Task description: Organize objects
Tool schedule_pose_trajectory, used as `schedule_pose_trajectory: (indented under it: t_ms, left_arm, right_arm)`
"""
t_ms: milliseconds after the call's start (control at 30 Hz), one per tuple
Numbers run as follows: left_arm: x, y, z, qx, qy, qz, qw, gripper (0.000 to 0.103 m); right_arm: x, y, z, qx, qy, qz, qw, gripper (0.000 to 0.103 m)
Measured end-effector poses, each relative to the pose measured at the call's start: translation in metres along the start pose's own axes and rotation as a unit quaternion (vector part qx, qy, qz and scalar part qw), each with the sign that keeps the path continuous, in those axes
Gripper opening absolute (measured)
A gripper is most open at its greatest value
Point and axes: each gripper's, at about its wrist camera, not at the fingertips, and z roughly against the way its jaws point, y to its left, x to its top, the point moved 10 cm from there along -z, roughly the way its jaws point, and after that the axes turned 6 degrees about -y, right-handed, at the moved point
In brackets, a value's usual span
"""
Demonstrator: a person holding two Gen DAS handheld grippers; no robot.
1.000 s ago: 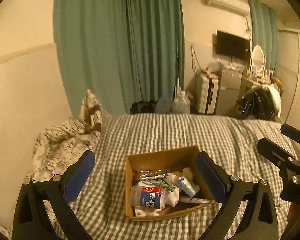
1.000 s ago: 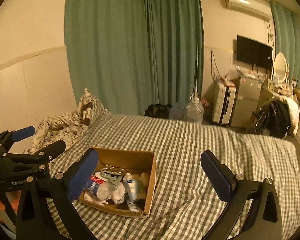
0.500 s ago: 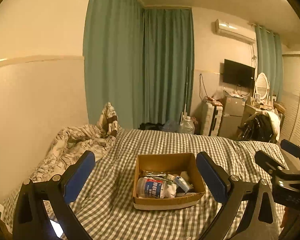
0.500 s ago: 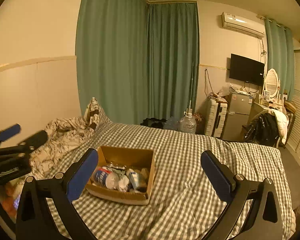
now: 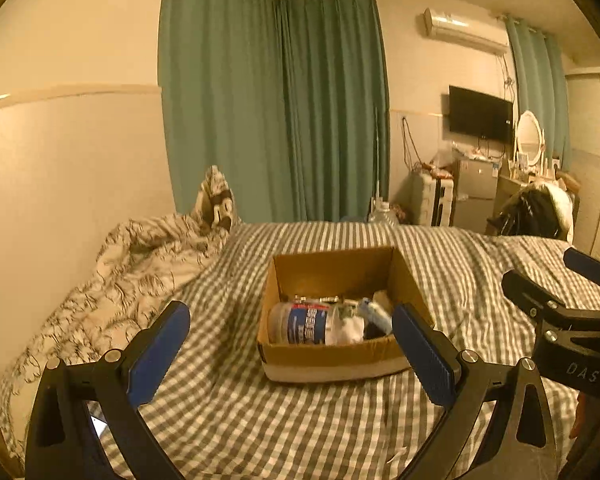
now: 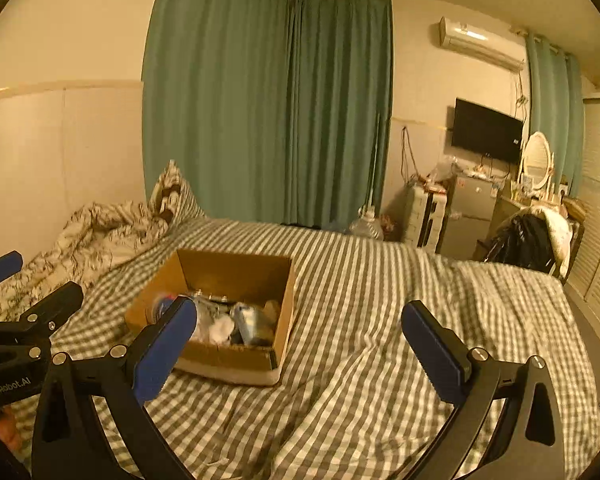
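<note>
An open cardboard box [image 5: 332, 268] sits on the checked bed; it also shows in the right wrist view [image 6: 236, 276]. Inside lie a bottle with a blue and red label [image 5: 300, 323], a small tube [image 5: 374, 312] and other small items. My left gripper [image 5: 290, 342] is open and empty, held just in front of the box. My right gripper [image 6: 300, 334] is open and empty, to the right of the box. Each gripper shows at the edge of the other's view.
A crumpled patterned duvet [image 5: 132, 264] and a pillow [image 5: 216, 200] lie at the left by the wall. Green curtains [image 5: 276, 120] hang behind the bed. A fridge, drawers and a loaded chair [image 6: 528, 240] stand at the far right.
Both grippers have drawn back and tilted up from over the box, then lowered slightly. The box now sits farther ahead. Both stay open and empty.
</note>
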Motion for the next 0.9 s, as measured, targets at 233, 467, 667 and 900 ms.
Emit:
schedule_pose_trajectory:
  t_ms: [233,467,667,900]
  left_arm:
    - [-0.016,0.003,-0.008,0.002,0.018,0.003,0.9998,0.103]
    - [-0.021,0.009,-0.009,0.006,0.029,0.007,0.9995,0.103]
    - [-0.021,0.012,-0.01,0.003,0.034,0.018,0.9993,0.103]
    - [-0.022,0.012,-0.013,0.004,0.037,0.015,0.9992,0.103]
  right_arm:
    - [-0.02,0.01,-0.014,0.008,0.017,0.007,1.0,0.103]
    - [-0.024,0.018,-0.016,0.012,0.025,0.01,1.0,0.103]
    - [-0.026,0.016,-0.018,0.008,0.032,0.008,0.999,0.103]
    - [-0.027,0.016,-0.019,0.011,0.033,0.003,0.999,0.103]
